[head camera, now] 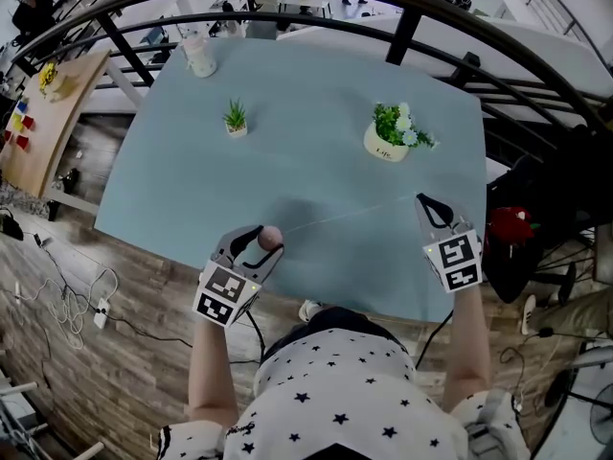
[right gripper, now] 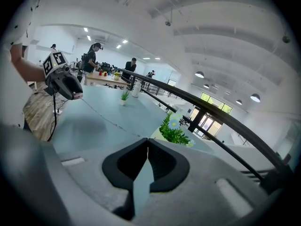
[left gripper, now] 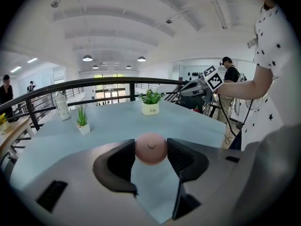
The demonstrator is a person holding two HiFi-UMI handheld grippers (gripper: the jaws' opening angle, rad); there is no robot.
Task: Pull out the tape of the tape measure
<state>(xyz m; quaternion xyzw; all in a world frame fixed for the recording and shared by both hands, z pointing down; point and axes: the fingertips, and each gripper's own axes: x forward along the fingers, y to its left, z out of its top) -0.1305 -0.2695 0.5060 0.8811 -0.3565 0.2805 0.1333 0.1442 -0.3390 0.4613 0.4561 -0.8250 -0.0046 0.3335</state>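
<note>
A round pink tape measure (head camera: 271,237) sits between the jaws of my left gripper (head camera: 261,241), just above the near edge of the pale blue table (head camera: 182,180). In the left gripper view the pads press on both sides of the tape measure (left gripper: 151,148). A thin tape (head camera: 345,215) runs in a straight line from it to my right gripper (head camera: 424,202), which is shut on the tape's end. In the right gripper view the jaws (right gripper: 147,147) meet, and the tape (right gripper: 106,117) leads away to the left gripper (right gripper: 70,86).
A white pot of green leaves and pale flowers (head camera: 388,134) stands just beyond the tape. A small potted plant (head camera: 236,120) and a bottle (head camera: 199,56) stand farther back. A dark railing (head camera: 402,17) curves behind the table. A red bag (head camera: 508,228) sits to the right.
</note>
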